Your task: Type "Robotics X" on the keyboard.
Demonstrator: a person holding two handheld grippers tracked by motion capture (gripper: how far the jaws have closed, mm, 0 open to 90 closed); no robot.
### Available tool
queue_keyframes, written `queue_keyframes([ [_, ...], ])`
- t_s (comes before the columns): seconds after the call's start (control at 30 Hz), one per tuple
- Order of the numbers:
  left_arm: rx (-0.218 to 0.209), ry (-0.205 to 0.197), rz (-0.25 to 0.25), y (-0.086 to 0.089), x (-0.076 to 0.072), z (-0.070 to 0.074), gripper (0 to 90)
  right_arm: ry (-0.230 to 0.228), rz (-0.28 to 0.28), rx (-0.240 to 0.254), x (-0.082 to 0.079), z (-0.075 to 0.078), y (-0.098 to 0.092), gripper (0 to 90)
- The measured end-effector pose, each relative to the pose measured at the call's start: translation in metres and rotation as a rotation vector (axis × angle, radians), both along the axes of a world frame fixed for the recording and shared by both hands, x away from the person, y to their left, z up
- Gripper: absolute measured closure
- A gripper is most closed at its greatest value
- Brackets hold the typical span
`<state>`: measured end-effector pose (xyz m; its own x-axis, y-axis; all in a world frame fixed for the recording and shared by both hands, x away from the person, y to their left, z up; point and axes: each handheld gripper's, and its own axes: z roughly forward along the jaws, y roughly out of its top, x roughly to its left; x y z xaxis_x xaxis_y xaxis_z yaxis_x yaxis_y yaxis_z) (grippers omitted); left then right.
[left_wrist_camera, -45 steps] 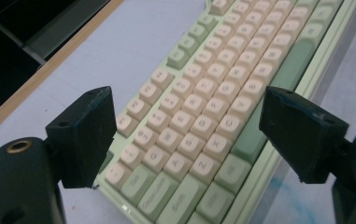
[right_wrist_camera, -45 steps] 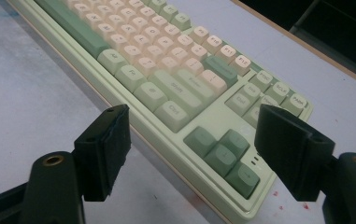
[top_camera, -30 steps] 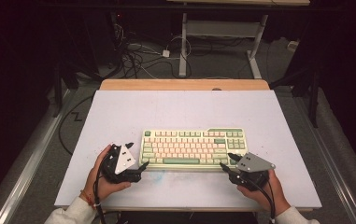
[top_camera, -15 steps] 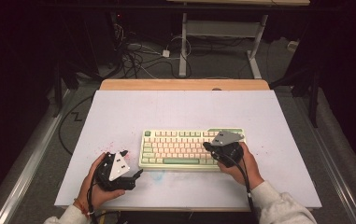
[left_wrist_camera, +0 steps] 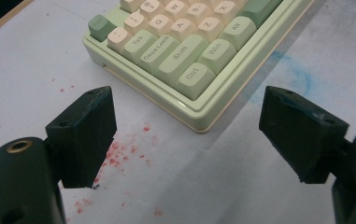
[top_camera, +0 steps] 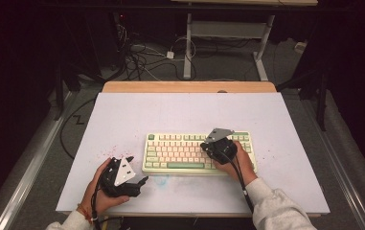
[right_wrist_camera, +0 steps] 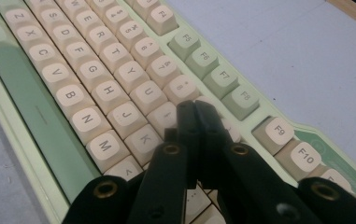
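A cream and pale-green keyboard (top_camera: pixel 180 153) lies on the white table top (top_camera: pixel 170 115), a little in front of its middle. My right gripper (top_camera: pixel 204 145) is shut with nothing between its jaws. Its tips (right_wrist_camera: pixel 195 106) are down over the cream keys on the right half of the keyboard (right_wrist_camera: pixel 96 84), just past the J and K keys. I cannot tell whether they press a key. My left gripper (top_camera: pixel 136 171) stands open on the table by the front left corner. In the left gripper view the jaws (left_wrist_camera: pixel 187 100) are wide apart, with the corner of the keyboard (left_wrist_camera: pixel 180 51) just beyond them.
Red specks (left_wrist_camera: pixel 119 154) and a blue smudge (left_wrist_camera: pixel 288 74) mark the table near the keyboard's front left corner. A wooden strip (top_camera: pixel 189 87) runs along the far edge. Cables (top_camera: pixel 142 57) and a desk frame (top_camera: pixel 228 33) are on the floor beyond.
My right gripper has moved left from the keyboard's front right corner onto the keys, and its jaws have closed. My left gripper has stayed about where it was.
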<state>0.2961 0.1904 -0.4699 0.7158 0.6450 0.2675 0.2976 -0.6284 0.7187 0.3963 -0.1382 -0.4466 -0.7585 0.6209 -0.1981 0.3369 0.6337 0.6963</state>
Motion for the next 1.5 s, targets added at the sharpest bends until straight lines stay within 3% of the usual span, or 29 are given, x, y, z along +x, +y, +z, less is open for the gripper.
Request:
queue_keyframes([
  [0.13,0.022,-0.001,-0.006,0.000,0.001,0.000,17.7,-0.001,-0.002,-0.010,0.002,-0.002,0.003,90.0],
  [0.27,0.009,0.000,-0.003,0.002,0.001,0.001,17.7,0.001,-0.008,-0.015,0.002,-0.002,0.004,90.0],
  [0.4,0.009,0.003,-0.002,0.002,0.002,0.001,17.7,0.008,0.012,-0.059,0.001,-0.002,0.008,90.0],
  [0.53,0.021,0.011,-0.005,0.002,0.003,0.001,17.8,-0.007,0.005,0.035,-0.004,0.010,-0.001,90.0],
  [0.87,0.001,0.024,0.008,0.004,0.003,0.000,18.1,-0.062,0.006,0.091,-0.017,0.025,-0.014,87.7],
  [1.0,0.016,0.033,0.006,0.004,0.003,-0.001,18.1,-0.073,0.000,0.110,-0.022,0.030,-0.018,80.6],
  [1.23,0.026,0.043,0.000,0.002,0.004,-0.002,18.1,-0.121,0.015,0.153,-0.032,0.034,-0.024,57.9],
  [1.5,0.016,0.047,0.000,0.001,0.004,-0.002,18.1,-0.192,-0.008,0.177,-0.047,0.040,-0.030,32.5],
])
